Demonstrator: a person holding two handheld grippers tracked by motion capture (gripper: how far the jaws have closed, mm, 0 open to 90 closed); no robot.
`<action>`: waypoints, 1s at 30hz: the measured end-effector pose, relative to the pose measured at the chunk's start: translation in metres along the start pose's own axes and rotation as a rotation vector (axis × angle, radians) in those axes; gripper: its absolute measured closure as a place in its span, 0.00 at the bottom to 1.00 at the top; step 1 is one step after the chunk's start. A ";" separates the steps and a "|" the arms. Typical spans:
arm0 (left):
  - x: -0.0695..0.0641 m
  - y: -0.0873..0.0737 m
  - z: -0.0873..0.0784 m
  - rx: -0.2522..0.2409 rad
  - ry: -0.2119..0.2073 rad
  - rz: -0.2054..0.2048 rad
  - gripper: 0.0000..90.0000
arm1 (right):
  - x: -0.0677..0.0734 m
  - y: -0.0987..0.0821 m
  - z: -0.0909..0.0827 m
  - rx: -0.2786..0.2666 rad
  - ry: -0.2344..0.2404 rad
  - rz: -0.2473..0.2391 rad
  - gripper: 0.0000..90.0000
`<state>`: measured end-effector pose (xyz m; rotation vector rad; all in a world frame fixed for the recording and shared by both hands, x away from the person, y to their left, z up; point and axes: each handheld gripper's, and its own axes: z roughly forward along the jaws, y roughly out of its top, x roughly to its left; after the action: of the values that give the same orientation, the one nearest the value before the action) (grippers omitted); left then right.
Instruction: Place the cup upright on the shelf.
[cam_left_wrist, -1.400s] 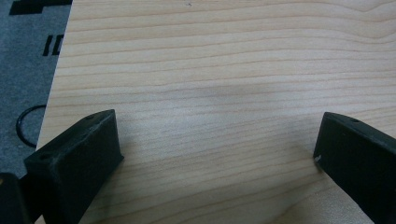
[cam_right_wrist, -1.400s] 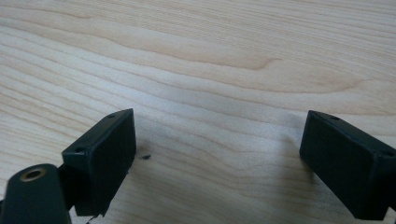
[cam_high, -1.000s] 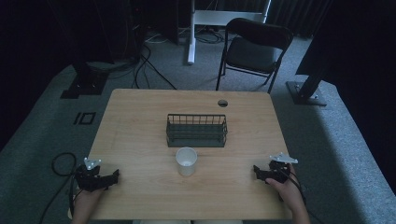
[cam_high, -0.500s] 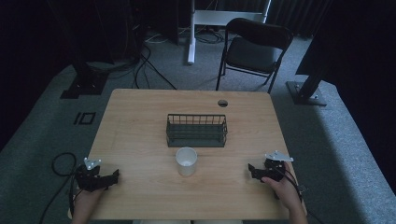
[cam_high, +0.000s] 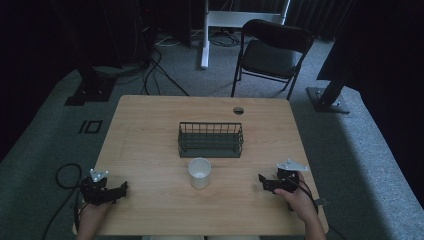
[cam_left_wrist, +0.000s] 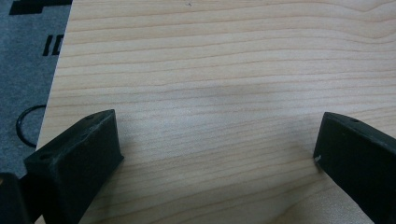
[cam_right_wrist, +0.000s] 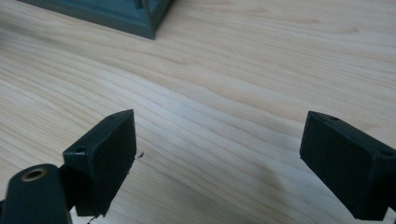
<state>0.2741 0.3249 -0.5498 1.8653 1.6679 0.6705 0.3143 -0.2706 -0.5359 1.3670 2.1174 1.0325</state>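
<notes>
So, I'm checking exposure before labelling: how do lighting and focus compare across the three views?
High view: dim, surroundings nearly black, the table and white cup still readable. Left gripper view: bright, even light, wood grain sharp, the left claw close and soft-edged. Right gripper view: similar light, faint claw shadows on the wood, the wire basket corner slightly blurred.

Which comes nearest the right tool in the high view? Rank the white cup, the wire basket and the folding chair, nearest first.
From the right tool:
1. White cup, on the table to its left.
2. Wire basket, at mid-table, beyond the cup.
3. Folding chair, on the floor past the table's far edge.
</notes>
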 end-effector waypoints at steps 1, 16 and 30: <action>0.000 0.000 0.000 0.000 0.000 0.000 0.01 | 0.002 0.001 0.000 -0.004 0.005 0.000 0.12; 0.000 0.000 0.000 0.000 0.000 0.000 0.01 | 0.033 0.015 0.004 -0.041 0.107 -0.066 0.12; 0.000 0.000 0.000 0.000 0.000 0.000 0.01 | 0.060 0.020 0.008 -0.063 0.223 -0.127 0.12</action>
<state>0.2741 0.3249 -0.5498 1.8652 1.6678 0.6706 0.3058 -0.2091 -0.5221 1.1163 2.2754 1.2363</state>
